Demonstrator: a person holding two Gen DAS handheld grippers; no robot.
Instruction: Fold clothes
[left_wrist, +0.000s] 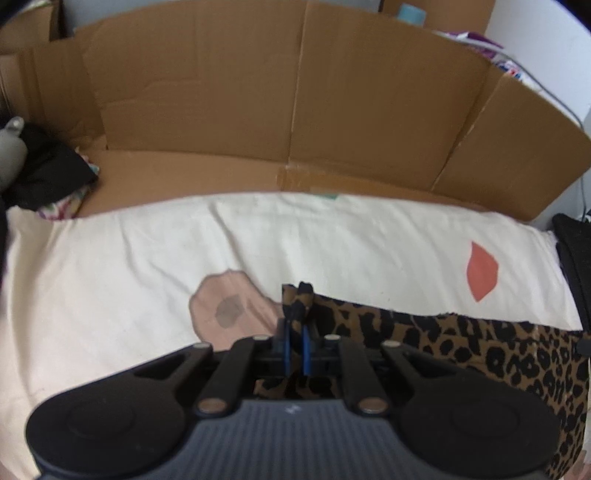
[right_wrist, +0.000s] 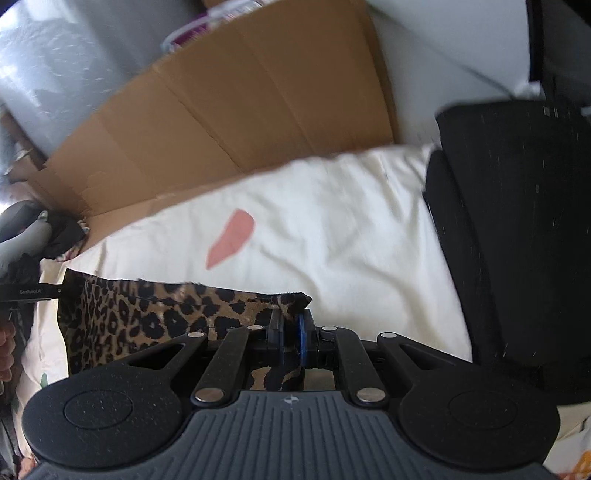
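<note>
A leopard-print garment (left_wrist: 461, 343) hangs stretched between both grippers above a cream sheet (left_wrist: 147, 258). My left gripper (left_wrist: 295, 332) is shut on the garment's left top corner, which bunches up between the blue pads. In the right wrist view the same leopard-print garment (right_wrist: 147, 314) runs off to the left, and my right gripper (right_wrist: 291, 328) is shut on its right top corner. The garment's top edge is pulled roughly straight between the two corners. Its lower part is hidden behind the gripper bodies.
A flattened cardboard box (left_wrist: 295, 110) stands along the far side of the cream sheet. A pile of dark and patterned clothes (left_wrist: 48, 173) lies at the far left. A black fabric mass (right_wrist: 517, 240) borders the sheet on the right. Pink and orange patches (left_wrist: 480, 271) mark the sheet.
</note>
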